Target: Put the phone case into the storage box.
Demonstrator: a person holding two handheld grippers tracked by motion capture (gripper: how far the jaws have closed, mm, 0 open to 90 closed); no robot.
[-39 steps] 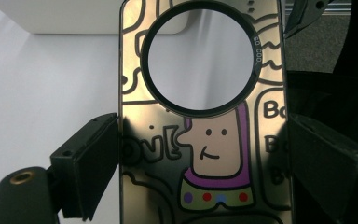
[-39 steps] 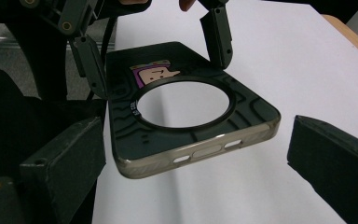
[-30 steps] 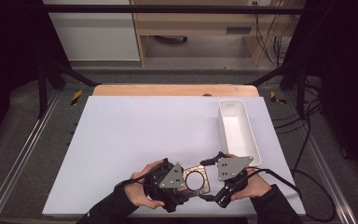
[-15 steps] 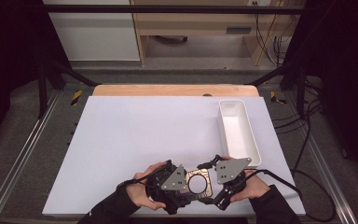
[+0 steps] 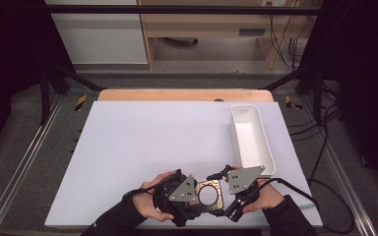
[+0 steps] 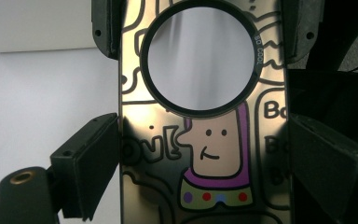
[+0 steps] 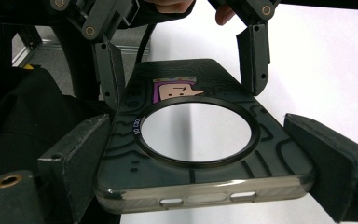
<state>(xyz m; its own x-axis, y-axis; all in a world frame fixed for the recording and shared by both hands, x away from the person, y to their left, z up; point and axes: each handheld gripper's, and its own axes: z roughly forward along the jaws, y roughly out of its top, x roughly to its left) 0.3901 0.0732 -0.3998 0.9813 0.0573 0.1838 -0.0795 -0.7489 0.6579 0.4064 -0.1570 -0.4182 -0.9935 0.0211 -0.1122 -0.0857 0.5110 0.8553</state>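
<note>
left gripper [image 5: 197, 194] clamps phone case [image 5: 209, 194] | right gripper [image 5: 221, 189] clamps it | near table's front edge [image 5: 128, 222]

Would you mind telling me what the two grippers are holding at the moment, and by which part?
Both hold one phone case: the left gripper clamps its long side edges at one end, the right gripper the same edges at the other.
</note>
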